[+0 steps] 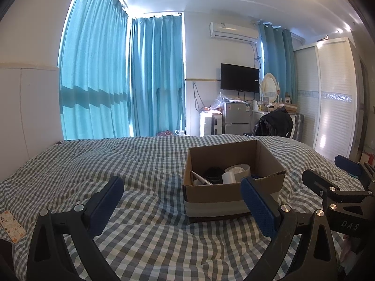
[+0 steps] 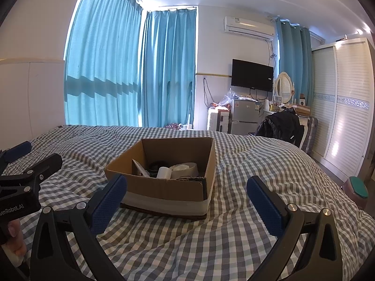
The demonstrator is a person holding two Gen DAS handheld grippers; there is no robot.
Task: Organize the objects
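The cardboard box [image 2: 164,175] sits open on the checked bedspread [image 2: 246,234], a little ahead of both grippers, and inside it I can make out a white roll [image 2: 164,172], a dark round thing [image 2: 157,165], a wide pale ring of tape [image 2: 185,168] and a slanted card divider [image 2: 139,167]; what else lies in there is hidden by the near wall. Off at the left edge of the bed lies a patterned phone case [image 1: 13,226], which looks like one loose item not yet gathered. To do this step well, I would judge the person should pick one target, come down over it from above with the fingers straddling it, and avoid knocking the box's soft, torn front edge. The left gripper [image 1: 185,208] hangs low over the bedspread, spread wide and holding nothing, its right pad lying across the box's near corner. The right gripper [image 2: 187,207] hovers level beside it, also wide apart and empty, aimed at the box's front.
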